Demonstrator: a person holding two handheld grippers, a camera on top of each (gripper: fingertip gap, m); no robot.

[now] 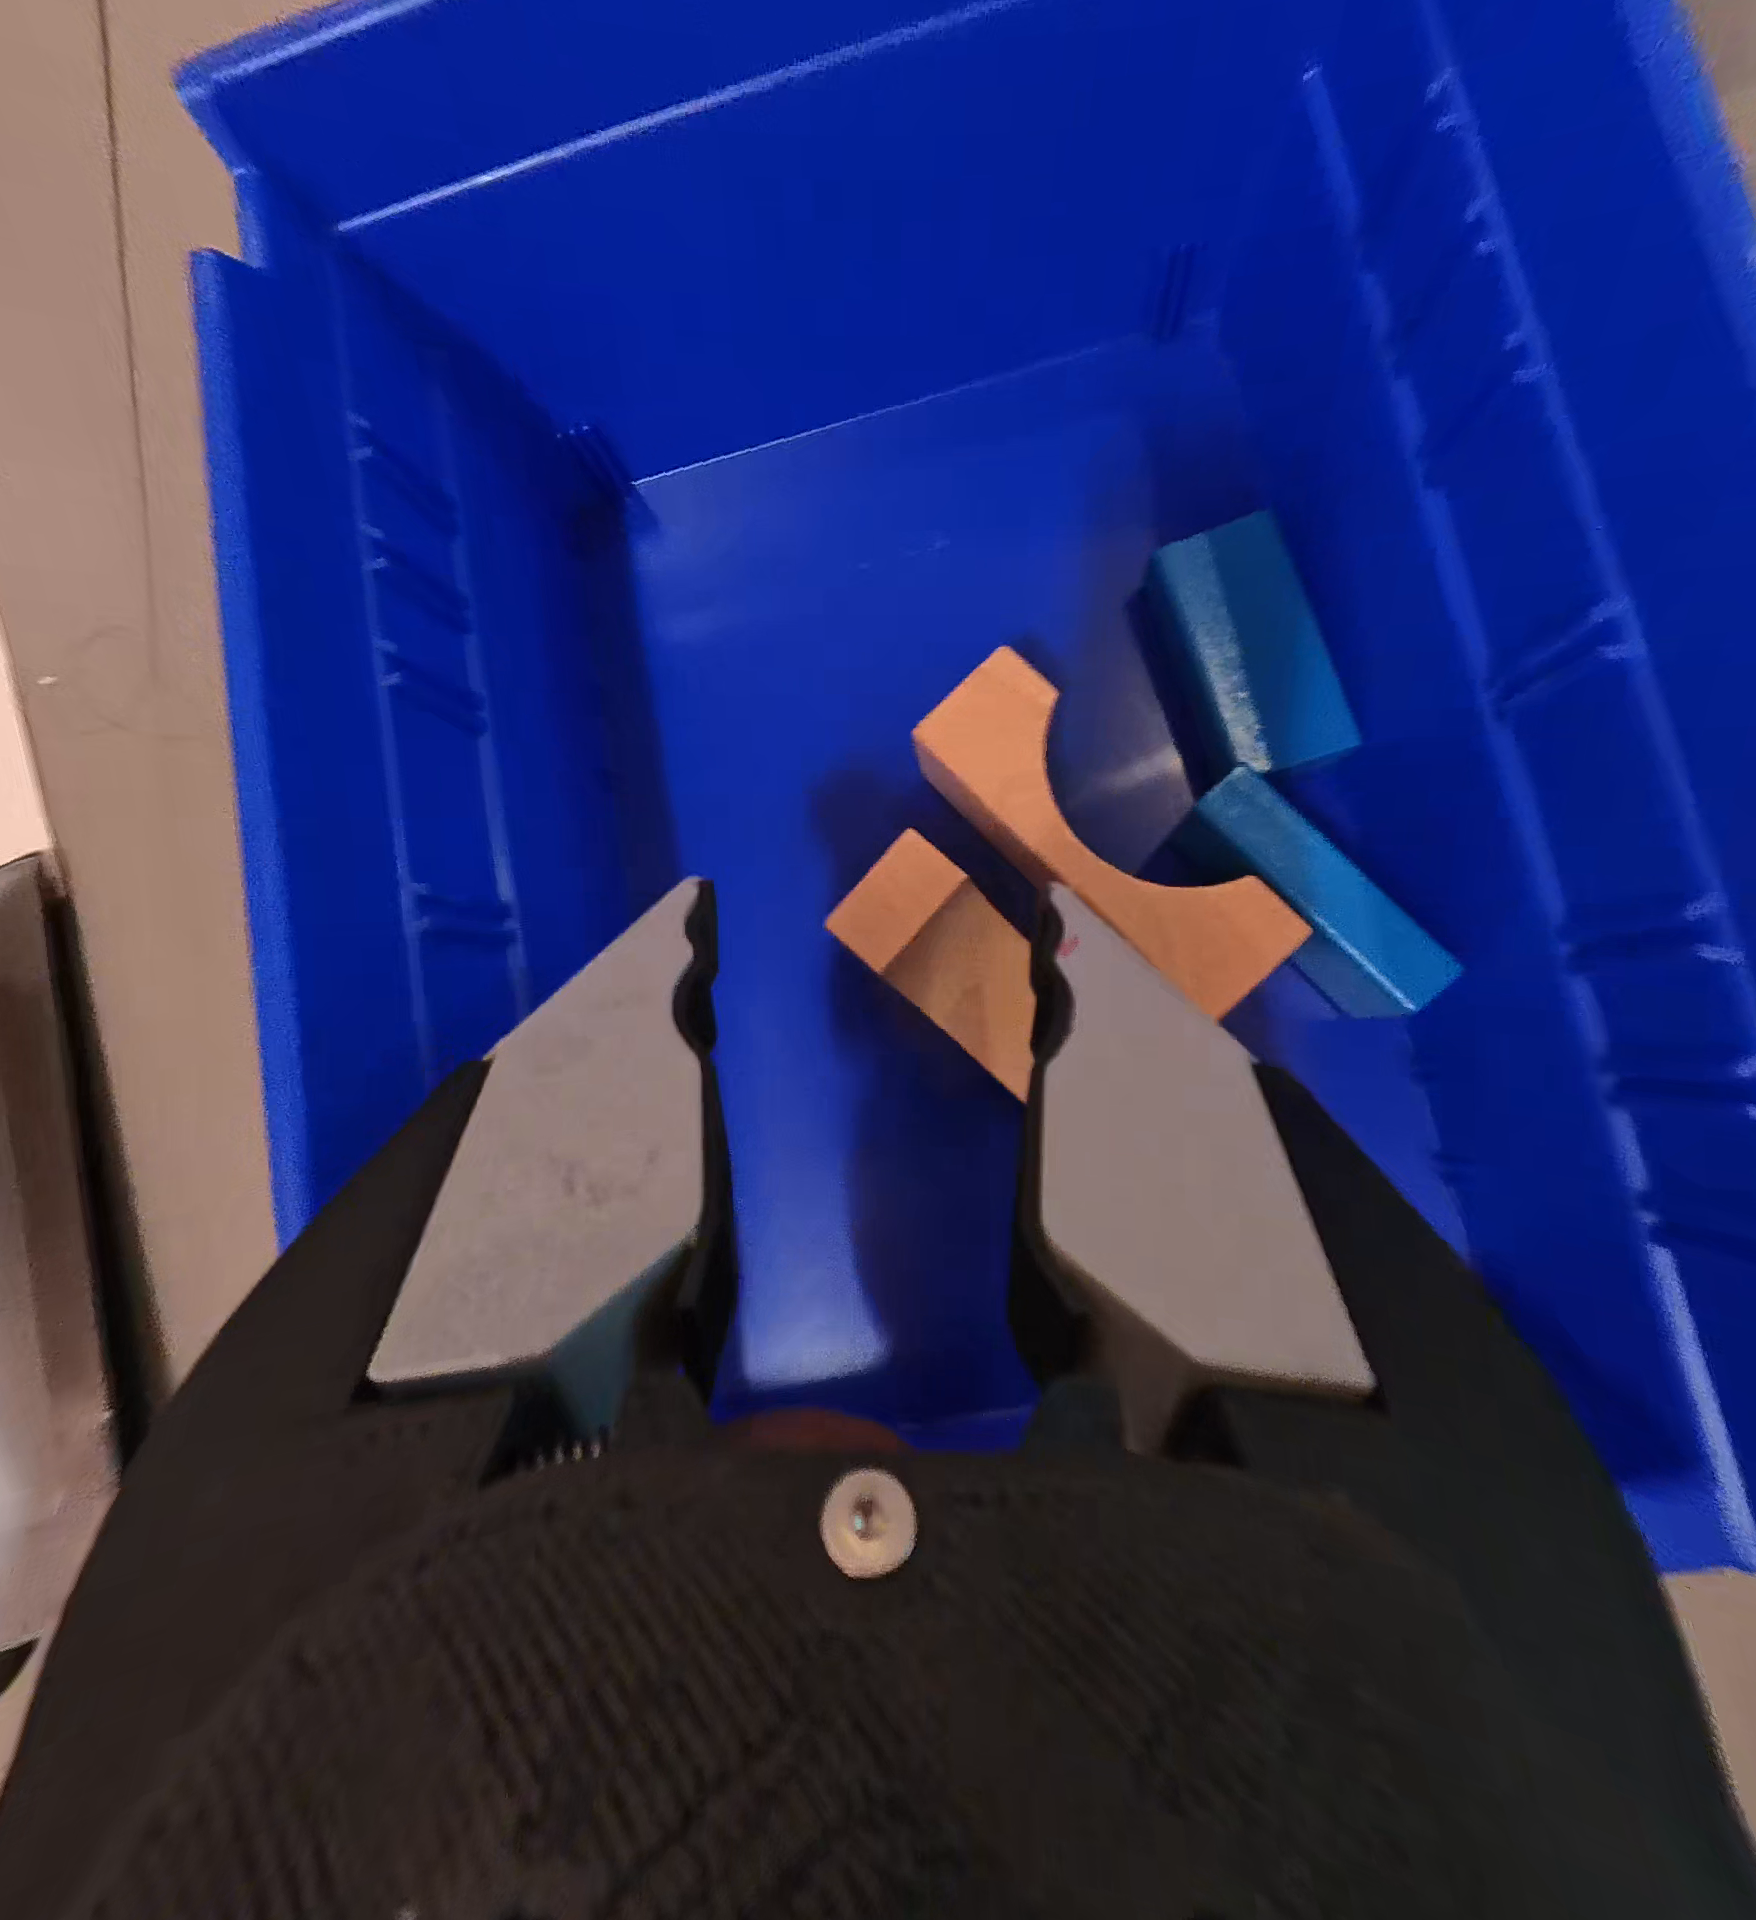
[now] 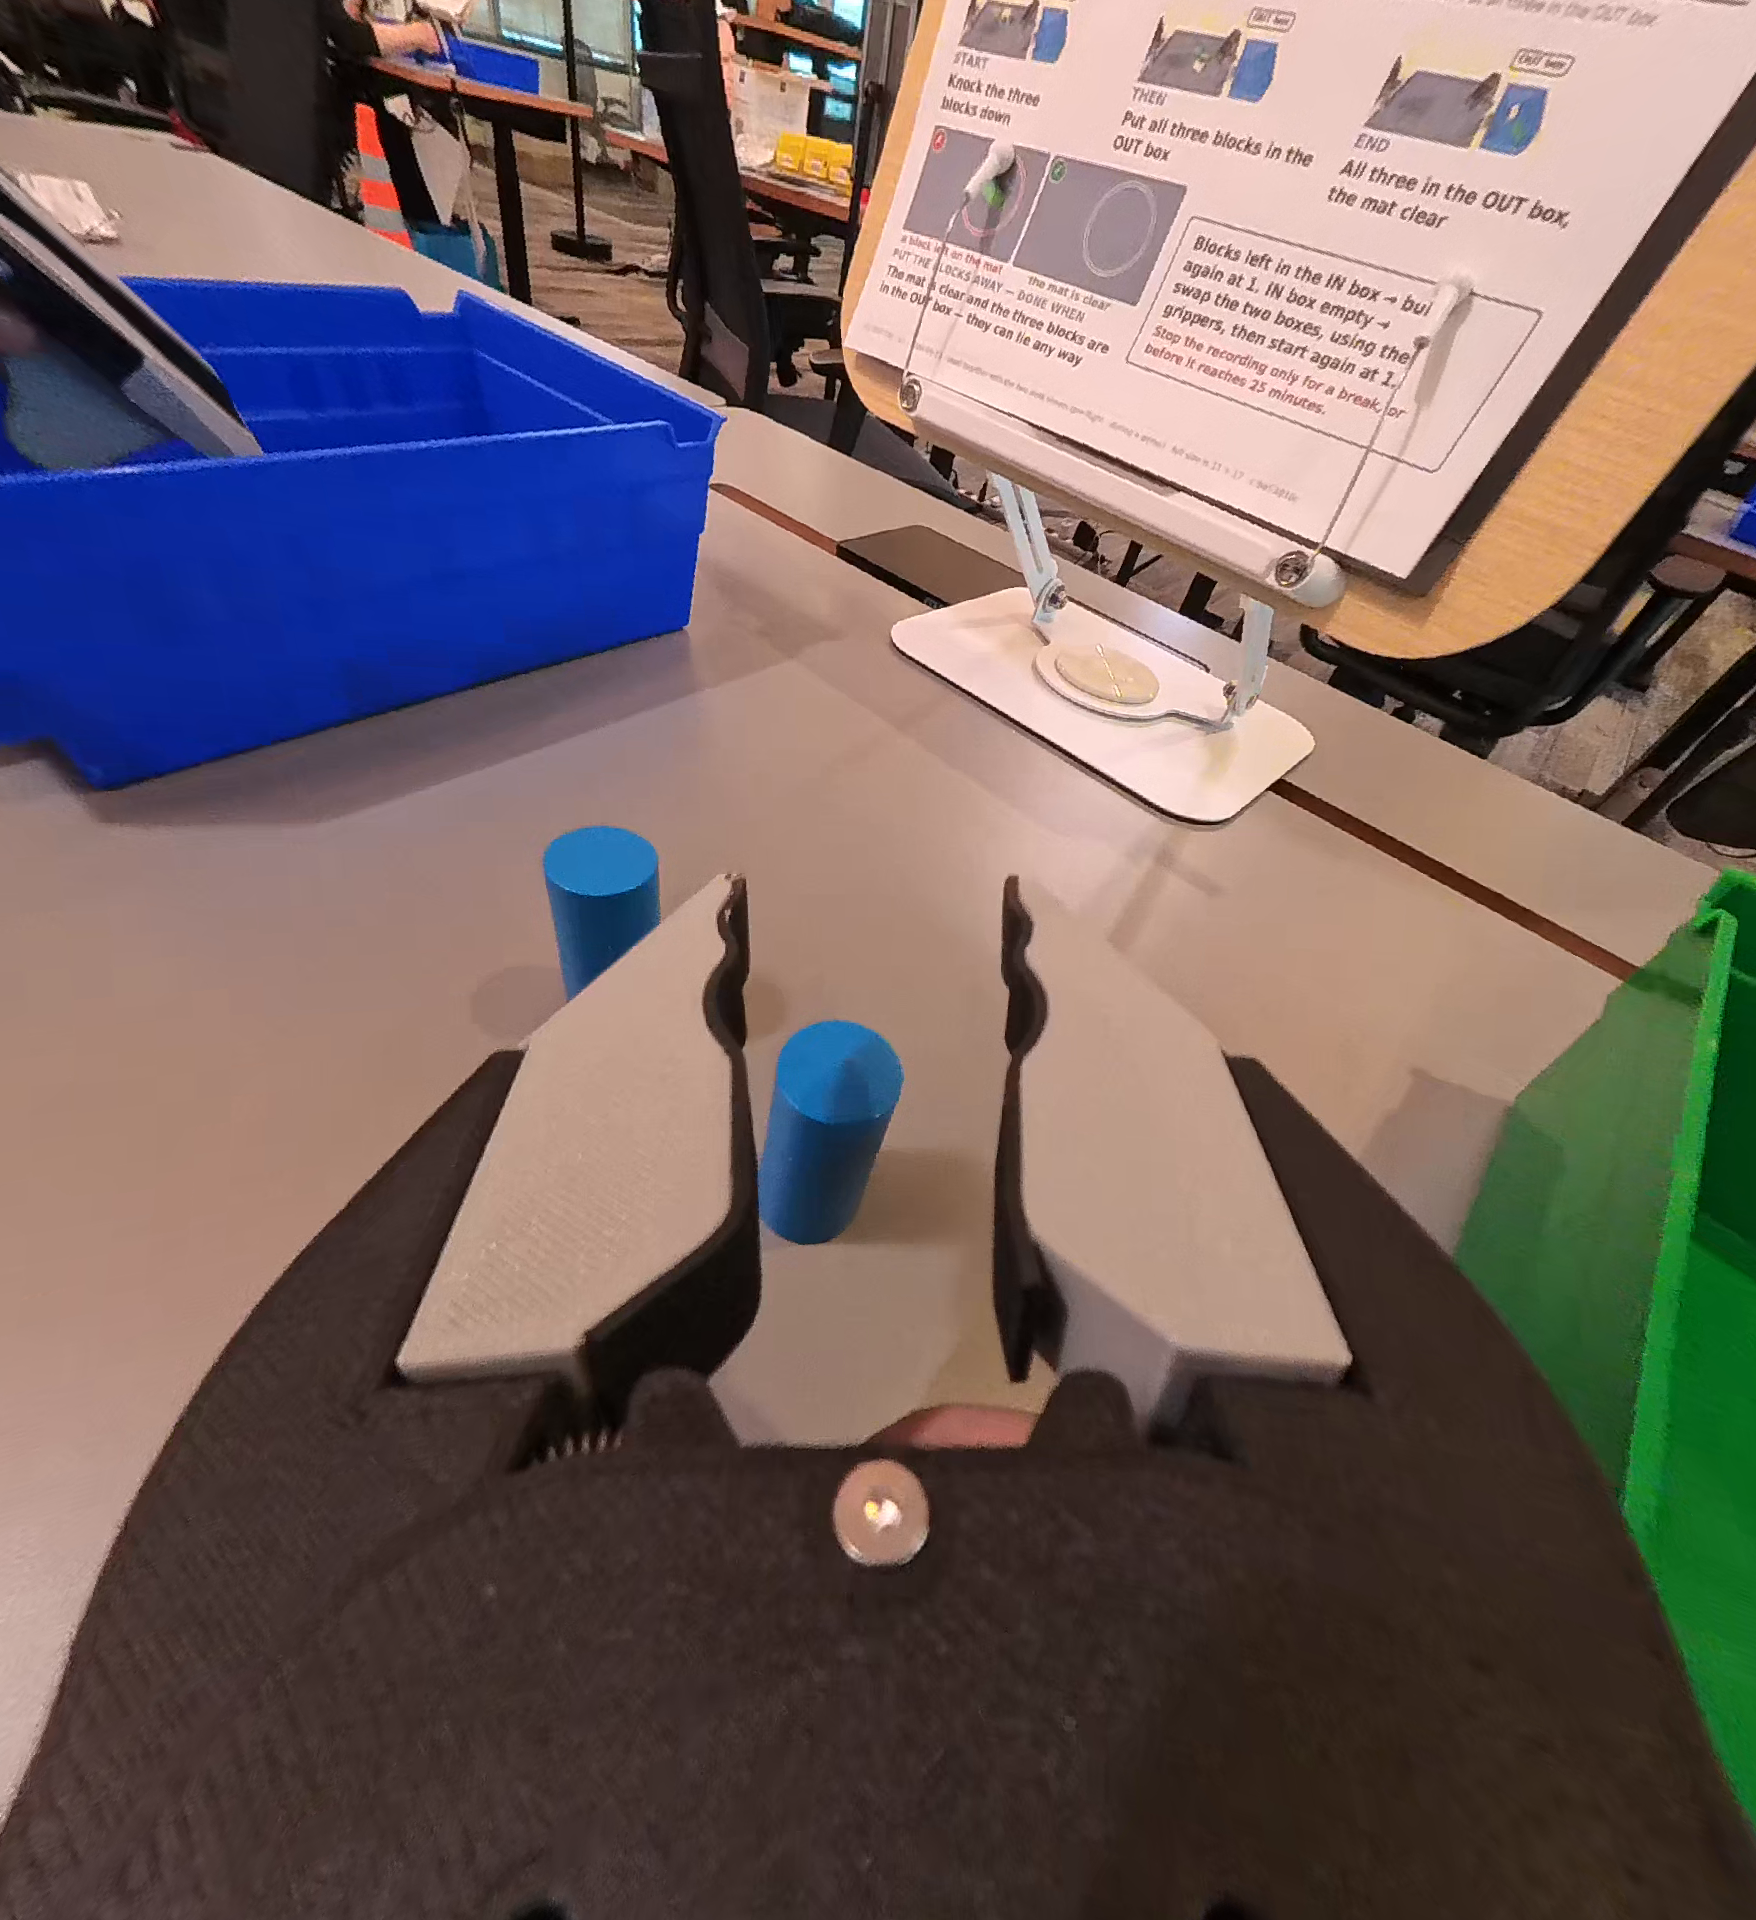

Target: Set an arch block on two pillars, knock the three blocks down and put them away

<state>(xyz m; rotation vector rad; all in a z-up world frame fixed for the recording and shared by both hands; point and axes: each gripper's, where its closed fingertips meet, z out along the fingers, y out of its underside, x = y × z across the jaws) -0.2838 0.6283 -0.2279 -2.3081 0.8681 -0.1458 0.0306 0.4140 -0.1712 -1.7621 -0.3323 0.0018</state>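
1. My left gripper (image 1: 874, 956) hangs over the blue bin (image 1: 500, 727), fingers spread apart and grasping nothing.
2. On the bin floor I see a tan wooden arch block (image 1: 1092, 842) lying flat, its curved cut-out facing two blue rectangular blocks (image 1: 1248, 644) (image 1: 1321, 904); the nearer blue block touches one end of the arch.
3. A second tan wooden block (image 1: 915, 935) lies just beside the arch; my right finger hides its near end, so I cannot tell its full shape.
4. My right gripper (image 2: 874, 935) is released, fingers wide over the grey table (image 2: 230, 1039).
5. Two blue cylinder pillars stand upright on the table: one (image 2: 827, 1132) between my fingers, touching neither as far as I can see; the other (image 2: 599, 894) farther off, its base hidden behind the left finger.
6. From the right wrist, the blue bin (image 2: 334, 582) sits at far left with the left gripper (image 2: 141, 400) dipping into it, its fingertips hidden.
7. A green bin (image 2: 1684, 1351) is cut off at the right edge.
8. An instruction sheet on a white stand (image 2: 1102, 686) faces me
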